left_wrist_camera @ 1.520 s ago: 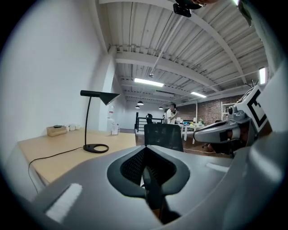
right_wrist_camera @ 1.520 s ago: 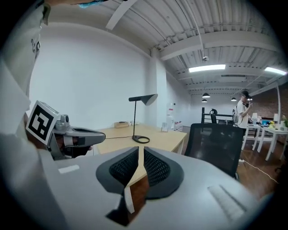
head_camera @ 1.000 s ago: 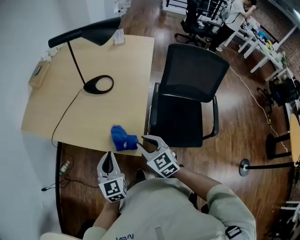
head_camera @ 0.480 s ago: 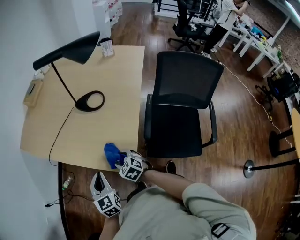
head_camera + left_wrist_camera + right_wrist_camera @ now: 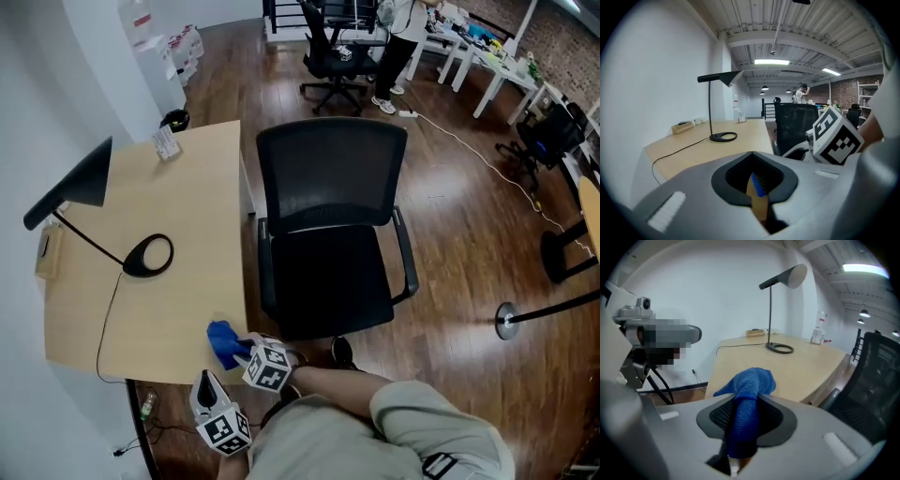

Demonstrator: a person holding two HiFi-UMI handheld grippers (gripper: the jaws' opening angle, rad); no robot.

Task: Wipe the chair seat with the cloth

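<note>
The blue cloth (image 5: 223,342) lies on the front corner of the wooden table (image 5: 178,234), bunched up. My right gripper (image 5: 244,352) is at that corner with its jaws closing on the cloth (image 5: 751,383), which fills the gap between the pads and stands up out of them. The black office chair has its seat (image 5: 328,277) just right of the table, bare. My left gripper (image 5: 205,381) hangs below the table's front edge, jaws together with nothing in them. In the left gripper view the right gripper's marker cube (image 5: 834,136) shows at the right.
A black desk lamp, base (image 5: 148,255) and cable, stands on the table's left half. The chair's armrests (image 5: 405,253) flank the seat. More chairs, white desks and a person are at the back of the room. A stand base (image 5: 507,322) sits on the wooden floor at right.
My right gripper moved left onto the cloth at the table corner and closed on it. The view shifted forward; the left gripper stayed low by the table edge.
</note>
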